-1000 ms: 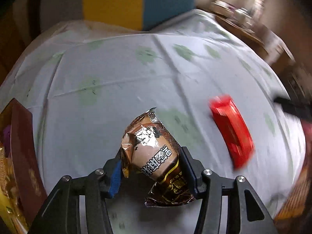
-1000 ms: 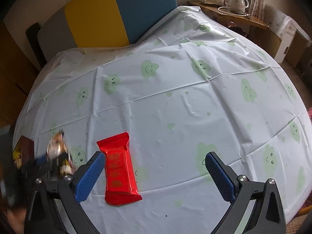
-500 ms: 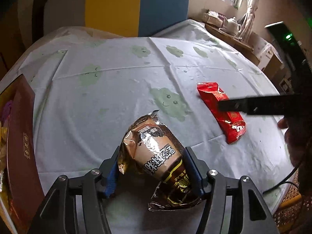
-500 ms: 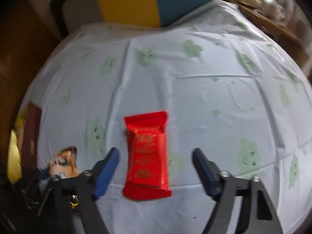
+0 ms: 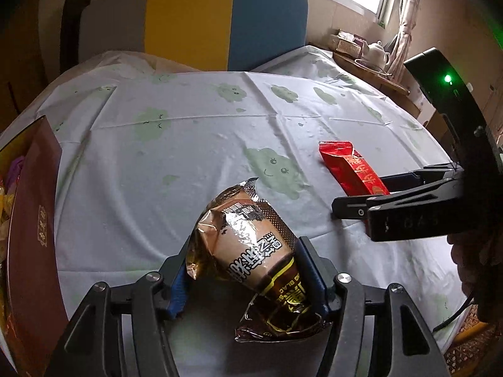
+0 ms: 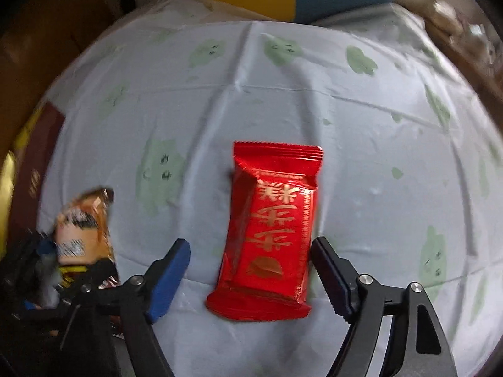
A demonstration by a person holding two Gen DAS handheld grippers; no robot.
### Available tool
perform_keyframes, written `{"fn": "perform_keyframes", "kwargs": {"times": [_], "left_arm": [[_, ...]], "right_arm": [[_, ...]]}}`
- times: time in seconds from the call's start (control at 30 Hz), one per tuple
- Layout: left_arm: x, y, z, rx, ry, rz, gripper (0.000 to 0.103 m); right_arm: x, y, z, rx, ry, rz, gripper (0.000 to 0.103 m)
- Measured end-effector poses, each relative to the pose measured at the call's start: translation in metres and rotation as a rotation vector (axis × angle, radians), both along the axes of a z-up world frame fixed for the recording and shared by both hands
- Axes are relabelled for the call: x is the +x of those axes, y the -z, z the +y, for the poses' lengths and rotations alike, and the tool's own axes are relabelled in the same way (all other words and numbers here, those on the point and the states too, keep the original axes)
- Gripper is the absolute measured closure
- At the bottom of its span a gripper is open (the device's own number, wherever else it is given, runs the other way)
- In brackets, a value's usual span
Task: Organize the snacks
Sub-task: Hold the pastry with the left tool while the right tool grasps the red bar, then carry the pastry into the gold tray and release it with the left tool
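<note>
A brown foil snack packet [image 5: 251,251] stands tilted between the blue pads of my left gripper [image 5: 245,243], which is shut on it just above the tablecloth. A red snack packet [image 6: 270,226] lies flat on the cloth, lengthwise between the fingers of my right gripper [image 6: 250,245]. That gripper's jaws are opening; the left pad stands clear of the wrapper and the right pad is at its edge. In the left wrist view the red packet [image 5: 349,169] lies to the right, its near end hidden by the right gripper's fingers [image 5: 349,209]. The right wrist view shows the brown packet [image 6: 81,220] at the left, blurred.
A maroon box [image 5: 31,220] with several wrapped snacks inside sits at the table's left edge. The round table wears a pale cloth [image 5: 188,144] with green prints. A yellow and blue chair back [image 5: 188,22] stands behind; a side table with a teapot [image 5: 375,53] is at the far right.
My right gripper came down over the red packet and rolled, so the packet now lies straight between narrower jaws. The left gripper shifted across the table, still holding the brown packet.
</note>
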State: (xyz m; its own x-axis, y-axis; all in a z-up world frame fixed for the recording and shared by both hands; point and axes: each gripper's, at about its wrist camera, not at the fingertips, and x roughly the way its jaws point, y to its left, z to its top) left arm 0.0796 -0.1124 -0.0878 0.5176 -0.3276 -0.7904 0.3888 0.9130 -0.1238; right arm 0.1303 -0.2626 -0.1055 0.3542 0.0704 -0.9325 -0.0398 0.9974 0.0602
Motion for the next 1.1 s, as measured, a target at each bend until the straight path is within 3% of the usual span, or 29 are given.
{"fn": "perform_keyframes", "kwargs": {"times": [0.13,0.3,0.73,0.8,0.9,1.1], "left_arm": [[0.0,0.0,0.001,-0.011,-0.007,-0.004,0.04],[-0.001,0.0,0.001,-0.008,-0.013,-0.011,0.04],[0.0,-0.002,-0.002,0.009,-0.018,-0.009,0.042],[-0.001,-0.002,-0.003,0.014,-0.022,-0.014,0.043],[-0.003,-0.002,-0.003,0.015,-0.028,-0.023,0.045],[-0.009,-0.006,-0.003,0.022,-0.032,-0.022,0.048]], "right_arm": [[-0.002,-0.001,0.001,-0.007,0.014,0.006,0.028],[0.001,-0.007,-0.001,-0.04,0.041,-0.019,0.058],[-0.003,-0.006,0.007,-0.095,0.02,-0.05,0.053],[-0.005,-0.008,0.013,-0.111,0.0,-0.058,0.062],[-0.01,-0.013,0.029,-0.175,-0.056,-0.098,0.062],[-0.013,-0.009,0.032,-0.134,-0.081,-0.077,0.061]]}}
